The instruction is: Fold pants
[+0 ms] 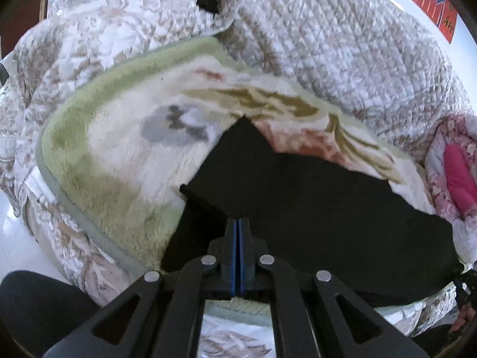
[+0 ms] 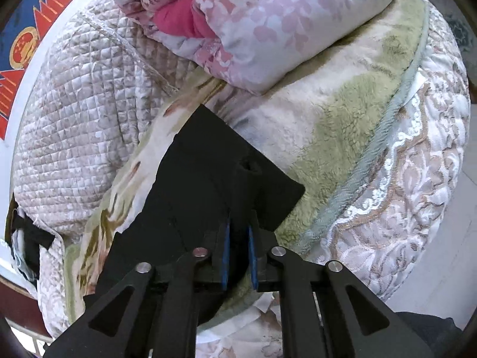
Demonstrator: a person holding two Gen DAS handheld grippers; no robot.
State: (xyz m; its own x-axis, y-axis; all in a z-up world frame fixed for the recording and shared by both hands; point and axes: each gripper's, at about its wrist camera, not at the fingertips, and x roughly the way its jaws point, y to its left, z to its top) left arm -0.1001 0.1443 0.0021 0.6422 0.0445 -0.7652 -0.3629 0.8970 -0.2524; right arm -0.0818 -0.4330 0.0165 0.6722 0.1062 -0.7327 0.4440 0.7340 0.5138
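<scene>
- The bed is covered by a quilted cover [image 1: 328, 35], and on it lies a fleece blanket [image 1: 119, 137] with green border; I use this soft, wide surface as my folding place.
- A pink floral duvet [image 2: 268, 29] is rolled at the far end, I think to keep it away from the work.
- The pants [image 1: 298, 197] are black and lie flat on the blanket, between my two tools. They look already doubled, with one corner pointing away from me.
- My left gripper [image 1: 238, 229] has its blue pads pressed together at the near edge of the cloth. If cloth is between them I cannot tell, because black hides the edge.
- My right gripper [image 2: 238, 232] has its pads apart, above the pants, and grasps nothing I can see.
- The folds and seams of the pants are hard to read, and the waist end is cut off by my tools.
</scene>
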